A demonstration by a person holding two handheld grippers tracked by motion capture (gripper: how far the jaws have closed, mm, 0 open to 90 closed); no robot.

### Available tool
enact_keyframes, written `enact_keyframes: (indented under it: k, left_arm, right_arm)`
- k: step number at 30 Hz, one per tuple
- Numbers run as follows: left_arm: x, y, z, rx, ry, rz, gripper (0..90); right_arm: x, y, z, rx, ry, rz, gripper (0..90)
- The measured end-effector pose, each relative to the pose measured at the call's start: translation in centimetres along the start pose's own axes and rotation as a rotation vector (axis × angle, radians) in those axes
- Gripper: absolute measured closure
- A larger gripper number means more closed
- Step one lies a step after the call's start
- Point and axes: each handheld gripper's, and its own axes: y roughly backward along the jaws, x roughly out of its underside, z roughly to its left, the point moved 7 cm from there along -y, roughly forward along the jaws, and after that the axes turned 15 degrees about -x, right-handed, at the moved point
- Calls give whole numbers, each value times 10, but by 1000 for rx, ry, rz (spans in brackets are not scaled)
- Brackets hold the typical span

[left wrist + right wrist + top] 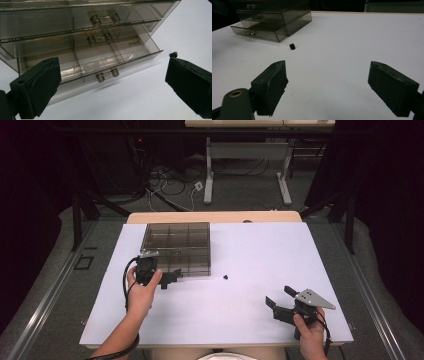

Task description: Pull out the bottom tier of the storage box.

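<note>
A smoky clear drawer box [176, 247] stands on the white table top at the back left. Its bottom drawer [100, 65] sticks out a little, with a small bar handle [108, 74] on its front. My left gripper [171, 277] is open right at the box's front, and the handle lies between its jaws in the left gripper view [112, 85] without touching them. A tiny black piece [226, 276] lies on the table just right of the box. My right gripper [279, 296] is open and empty near the front right, pointing toward the piece [292, 46] and the box [272, 22].
The white table top [250, 250] is bare between the box and the right gripper. Its front edge runs just below both hands. Beyond the far edge are a desk frame [247, 170], cables on the floor and dark stands.
</note>
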Motion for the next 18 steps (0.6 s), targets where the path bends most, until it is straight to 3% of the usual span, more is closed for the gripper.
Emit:
enact_keyframes:
  k: [9, 18]
  left_arm:
    - [-2, -5, 17, -4, 61, 35, 5]
    - [0, -8, 28, -16, 52, 67, 5]
  right_arm:
    - [0, -1, 0, -1, -4, -6, 151]
    - [0, -1, 0, -4, 6, -2, 151]
